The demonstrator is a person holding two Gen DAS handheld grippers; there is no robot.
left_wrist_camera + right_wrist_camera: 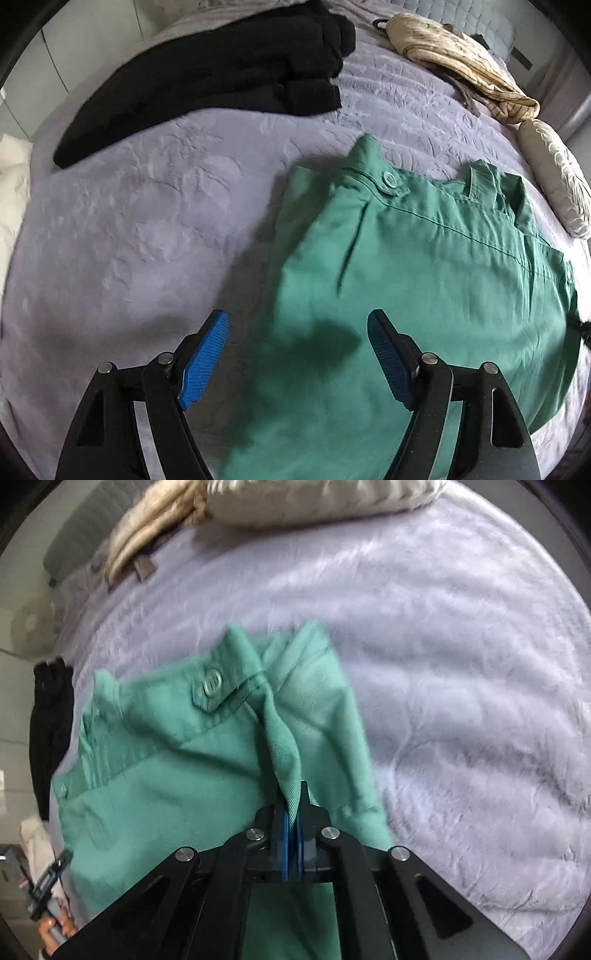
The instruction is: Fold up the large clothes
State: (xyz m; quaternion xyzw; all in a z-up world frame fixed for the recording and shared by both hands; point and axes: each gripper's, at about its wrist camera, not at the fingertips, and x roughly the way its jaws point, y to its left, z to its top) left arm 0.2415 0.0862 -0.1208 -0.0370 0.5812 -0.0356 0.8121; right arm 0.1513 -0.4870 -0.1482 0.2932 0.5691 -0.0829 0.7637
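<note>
Green trousers (424, 266) are laid on the bedspread (147, 229), waistband and button (388, 178) away from the cameras. A ridge of green fabric is pinched in the closed right gripper (292, 812). The left gripper (297, 354) is held wide over the trousers' left edge, nothing between its pads. For a clean fold, the left edge should probably be gripped level with the right pinch, then both lifted together and carried evenly so the seams line up. Black clothes (207, 77) are stacked well apart; no clash is expected.
</note>
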